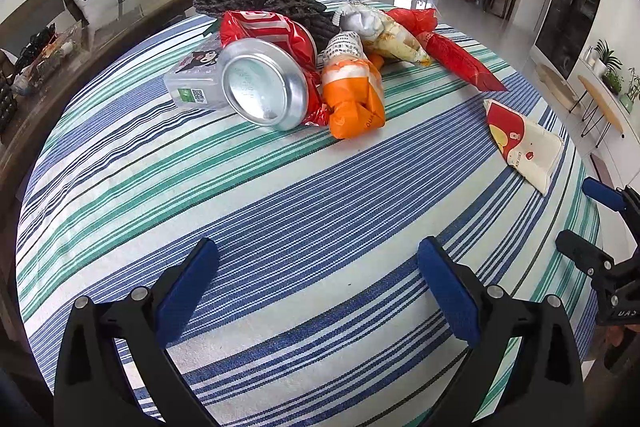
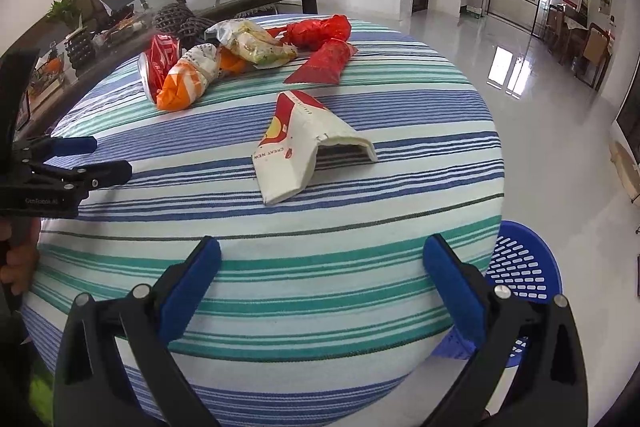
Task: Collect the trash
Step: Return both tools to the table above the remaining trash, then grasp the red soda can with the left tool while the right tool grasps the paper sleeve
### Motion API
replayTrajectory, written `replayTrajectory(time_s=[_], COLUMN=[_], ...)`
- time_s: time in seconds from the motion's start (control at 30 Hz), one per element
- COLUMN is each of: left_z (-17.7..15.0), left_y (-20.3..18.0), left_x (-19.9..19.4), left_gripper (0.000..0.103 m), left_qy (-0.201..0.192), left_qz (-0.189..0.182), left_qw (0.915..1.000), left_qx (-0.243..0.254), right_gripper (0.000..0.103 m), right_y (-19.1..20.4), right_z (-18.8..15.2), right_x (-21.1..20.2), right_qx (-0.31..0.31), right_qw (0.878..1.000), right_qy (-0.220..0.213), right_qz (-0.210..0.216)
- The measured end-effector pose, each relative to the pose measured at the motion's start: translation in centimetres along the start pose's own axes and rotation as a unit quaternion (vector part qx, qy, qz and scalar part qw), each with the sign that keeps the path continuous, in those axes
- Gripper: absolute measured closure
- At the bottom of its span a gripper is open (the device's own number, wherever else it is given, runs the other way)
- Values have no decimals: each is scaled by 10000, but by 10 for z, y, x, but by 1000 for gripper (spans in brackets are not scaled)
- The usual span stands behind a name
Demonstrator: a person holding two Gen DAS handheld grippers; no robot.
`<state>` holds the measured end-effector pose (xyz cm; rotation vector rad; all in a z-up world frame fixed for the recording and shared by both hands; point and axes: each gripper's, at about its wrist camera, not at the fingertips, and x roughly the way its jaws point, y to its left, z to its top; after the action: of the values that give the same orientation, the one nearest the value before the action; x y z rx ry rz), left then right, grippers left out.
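The striped tablecloth (image 2: 360, 235) lies bare between both tools and the trash, with a blue basket (image 2: 524, 267) just past its right edge. The crushed can (image 1: 260, 83), orange wrapper (image 1: 352, 95) and red packets (image 1: 460, 63) crowd the far side; the white carton (image 2: 304, 147) lies apart, nearer. Left gripper (image 1: 318, 291) and right gripper (image 2: 320, 287) hover low near the close edge, jaws spread wide, holding nothing
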<state>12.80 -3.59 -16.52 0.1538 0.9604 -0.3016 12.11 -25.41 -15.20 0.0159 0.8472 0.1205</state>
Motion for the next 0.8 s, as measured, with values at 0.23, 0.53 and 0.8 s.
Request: replayTrajectory(time_s=[0.23,0.53,0.8], left_z=[0,0,0], left_y=[0,0,1], left_x=[0,0,0], left_gripper=[5,5,5], left_qy=[-2,-2,-3], left_qz=[1,4,-7], left_qw=[10000,10000,10000], left_qx=[1,3,-1], right_gripper=[5,5,5], right_y=[-4,-12,8], right_z=[8,54,68], right_x=[3,24,54], right_qx=[-137,-586,-957], right_qw=[9999,9963,9897], right_qy=[40,22,459], right_qz=[18,629,956])
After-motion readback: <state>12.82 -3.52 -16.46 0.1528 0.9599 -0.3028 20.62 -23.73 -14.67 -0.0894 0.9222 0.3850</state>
